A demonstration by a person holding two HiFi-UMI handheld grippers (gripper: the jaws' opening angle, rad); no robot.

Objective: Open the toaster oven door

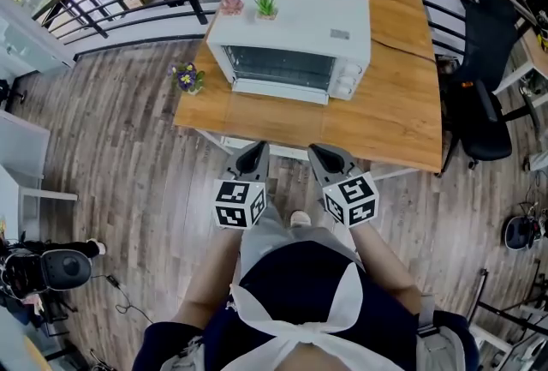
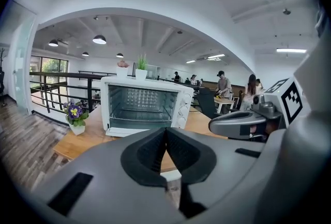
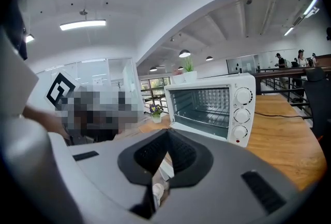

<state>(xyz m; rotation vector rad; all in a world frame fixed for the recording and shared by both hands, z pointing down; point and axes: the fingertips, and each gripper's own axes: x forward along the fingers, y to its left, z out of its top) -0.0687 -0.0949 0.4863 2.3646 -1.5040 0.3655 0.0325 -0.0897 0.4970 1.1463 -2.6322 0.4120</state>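
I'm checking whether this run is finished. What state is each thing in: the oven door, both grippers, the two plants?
toaster oven door: open, folded down in front of the oven.
left gripper: shut, empty, short of the table.
right gripper: shut, empty, short of the table.
green plant: upright on the oven.
purple flower pot: upright on the table.

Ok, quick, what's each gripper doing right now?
Left gripper: closed, holding nothing.
Right gripper: closed, holding nothing.
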